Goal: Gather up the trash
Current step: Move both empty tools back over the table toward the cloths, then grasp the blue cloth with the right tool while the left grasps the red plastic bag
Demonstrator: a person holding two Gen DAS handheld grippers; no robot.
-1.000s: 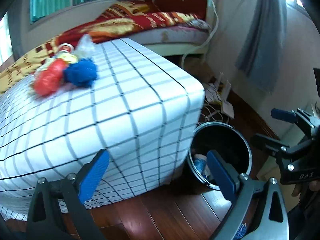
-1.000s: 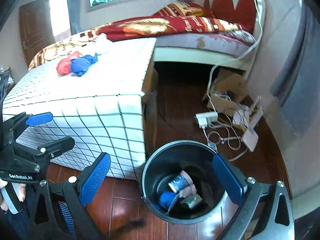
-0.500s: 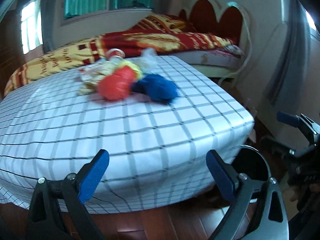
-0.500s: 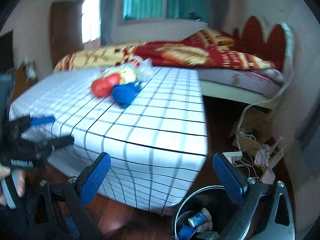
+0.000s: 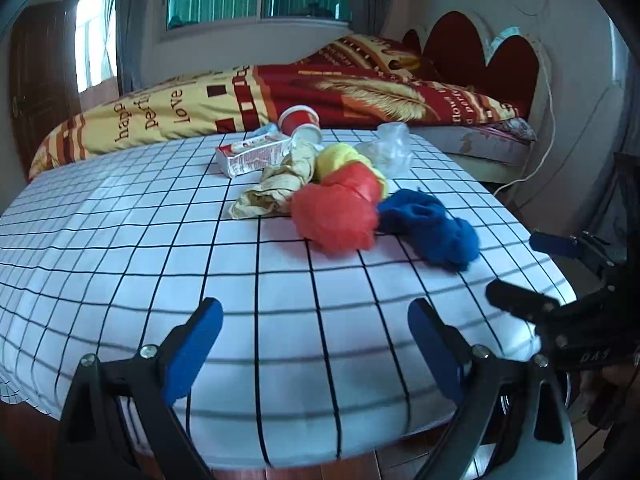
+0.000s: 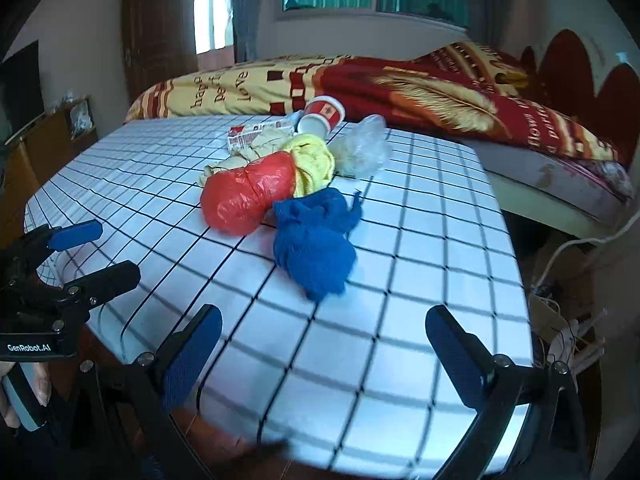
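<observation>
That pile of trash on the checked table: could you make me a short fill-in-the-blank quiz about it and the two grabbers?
1. The piece of trash nearest the right gripper is the crumpled ____ bag.
2. Both the right gripper and the left gripper have their jaws ____, holding nothing.
3. The red paper cup at the back of the pile lies on its ____.
4. The red bag and the yellow bag are ____ each other.

Missing words: blue; open; side; touching
</observation>
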